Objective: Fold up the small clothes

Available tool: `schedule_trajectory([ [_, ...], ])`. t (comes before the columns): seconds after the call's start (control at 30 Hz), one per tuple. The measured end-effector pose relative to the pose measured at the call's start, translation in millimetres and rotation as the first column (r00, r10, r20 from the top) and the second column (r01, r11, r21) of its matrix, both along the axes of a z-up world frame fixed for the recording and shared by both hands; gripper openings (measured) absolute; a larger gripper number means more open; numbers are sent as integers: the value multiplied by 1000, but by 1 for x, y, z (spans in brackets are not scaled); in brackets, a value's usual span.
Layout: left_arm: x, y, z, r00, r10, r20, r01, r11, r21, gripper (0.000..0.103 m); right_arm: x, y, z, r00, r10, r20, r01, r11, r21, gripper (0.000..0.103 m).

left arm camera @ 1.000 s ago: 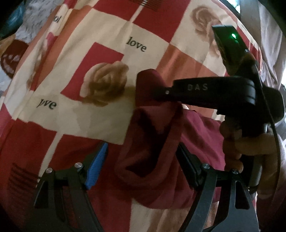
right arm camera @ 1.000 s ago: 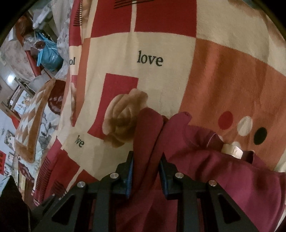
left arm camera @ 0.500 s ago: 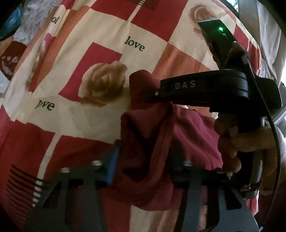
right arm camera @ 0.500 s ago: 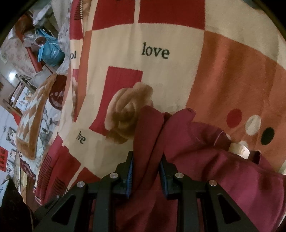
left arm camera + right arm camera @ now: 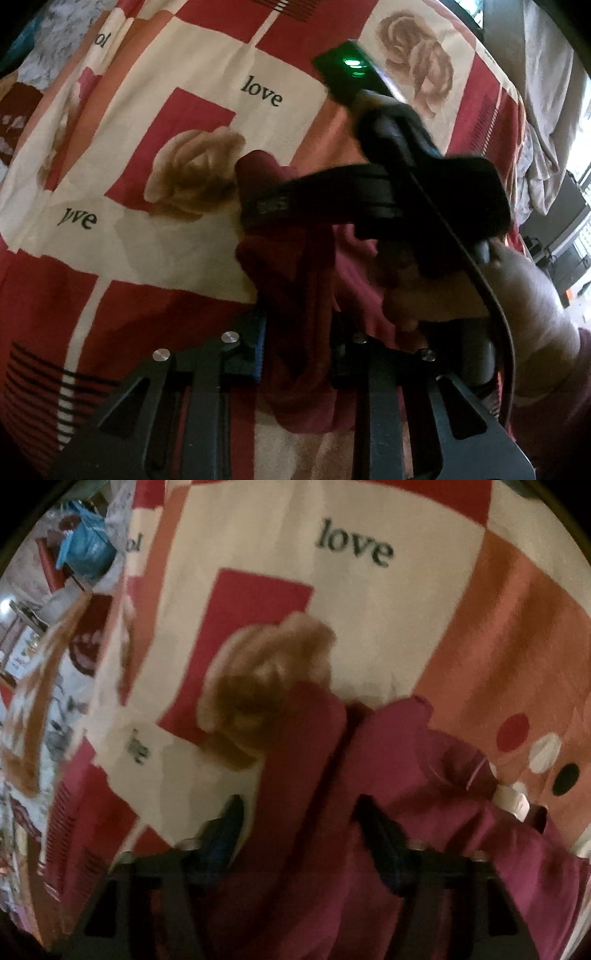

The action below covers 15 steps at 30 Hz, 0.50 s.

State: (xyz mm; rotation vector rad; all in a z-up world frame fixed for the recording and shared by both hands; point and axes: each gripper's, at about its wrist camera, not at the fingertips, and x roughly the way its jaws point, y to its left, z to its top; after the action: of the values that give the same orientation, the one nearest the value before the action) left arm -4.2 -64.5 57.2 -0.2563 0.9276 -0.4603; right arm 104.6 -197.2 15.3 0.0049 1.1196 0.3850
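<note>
the left hand-held gripper (image 5: 297, 345) pinches the maroon garment (image 5: 295, 295) low in frame to anchor it; the right hand-held gripper (image 5: 299, 834) stands wide astride it.

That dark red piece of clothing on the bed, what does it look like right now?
The maroon garment is soft, plain cloth, bunched into loose folds on the rose-patterned blanket, with a pale tag showing near one edge. The left hand-held gripper is closed on one gathered fold; another fold sits between the right hand-held gripper fingers, which stand parted. Its type is unclear.

Maroon garment (image 5: 295, 280) on red-and-cream rose-print "love" blanket (image 5: 207, 74).
</note>
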Motion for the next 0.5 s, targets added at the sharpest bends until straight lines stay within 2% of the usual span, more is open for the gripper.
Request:
schedule_trajectory([
  [0.07, -2, -2, 4, 1000, -18, 0, 18, 1000, -19, 21, -9, -11, 11, 999, -13, 51, 11, 999, 38, 26],
  [0.17, -11, -11, 18, 999, -48, 15, 48, 997, -55, 20, -22, -29, 32, 994, -19, 103, 11, 997, 80, 25],
  [0.3, -24, -33, 42, 992, -107, 66, 109, 994, -28, 19, -43, -58, 62, 986, -21, 167, 5, 995, 95, 25],
  [0.5, -33, -74, 60, 985, -159, 64, 160, 987, -20, 19, -61, -101, 81, 979, -65, 192, 44, 993, 109, 25],
])
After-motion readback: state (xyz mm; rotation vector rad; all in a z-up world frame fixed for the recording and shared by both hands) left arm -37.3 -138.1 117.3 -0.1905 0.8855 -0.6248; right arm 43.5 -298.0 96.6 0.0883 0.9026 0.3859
